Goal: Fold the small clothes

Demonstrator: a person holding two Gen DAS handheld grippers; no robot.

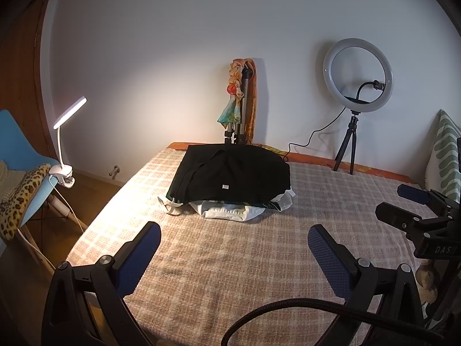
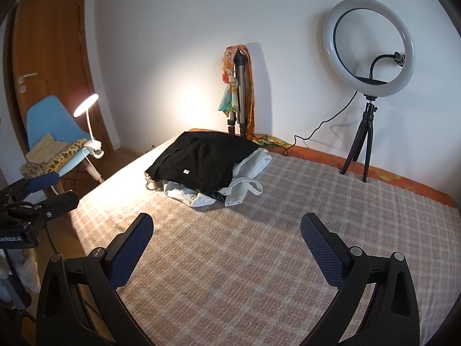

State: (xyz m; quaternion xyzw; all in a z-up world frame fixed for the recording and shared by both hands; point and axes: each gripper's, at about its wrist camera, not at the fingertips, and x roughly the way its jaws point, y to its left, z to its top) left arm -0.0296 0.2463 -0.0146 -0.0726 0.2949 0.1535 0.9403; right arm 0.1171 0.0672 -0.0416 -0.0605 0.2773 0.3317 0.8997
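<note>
A pile of small clothes lies at the far side of the checked blanket. A folded black garment with a small white label is on top, over white clothes. The right wrist view shows the same black garment and white clothes. My left gripper is open and empty, well short of the pile. My right gripper is open and empty too, also short of the pile. The right gripper shows at the right edge of the left wrist view; the left gripper shows at the left edge of the right wrist view.
A ring light on a small tripod and a folded tripod with a coloured scarf stand by the wall. A clip lamp is lit on a blue chair at the left. A patterned cushion is at the right.
</note>
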